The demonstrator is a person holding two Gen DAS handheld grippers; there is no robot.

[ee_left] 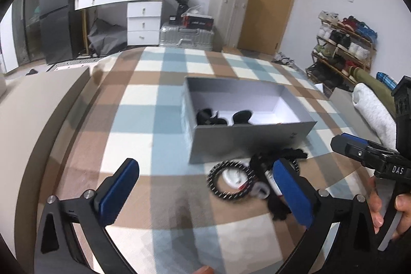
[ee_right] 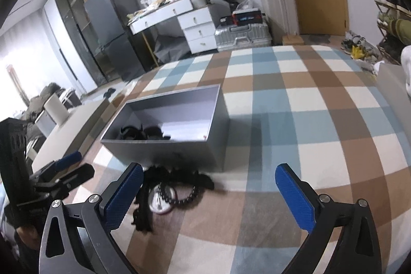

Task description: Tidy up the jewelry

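An open grey box (ee_left: 246, 143) stands on the plaid bedspread, with black pieces (ee_left: 210, 117) lying in its near end. In front of it is a heap of dark jewelry: a black spiked ring (ee_left: 226, 184) over a small white round thing, plus black strands. My left gripper (ee_left: 205, 164) is open above the bed, and its right finger (ee_left: 290, 186) covers part of the heap. The right wrist view shows the box (ee_right: 164, 150), the heap (ee_right: 177, 179) and a black bead bracelet (ee_right: 188, 198). My right gripper (ee_right: 209, 168) is open and holds nothing, with the heap beside its left finger (ee_right: 123, 194).
The plaid bedspread (ee_right: 295, 120) stretches right of and beyond the box. A beige padded edge (ee_left: 38, 104) runs along the left. White and olive fabric (ee_left: 372, 104) lies at the right. A shoe rack (ee_left: 344, 48), a white desk, a suitcase and a door stand past the bed.
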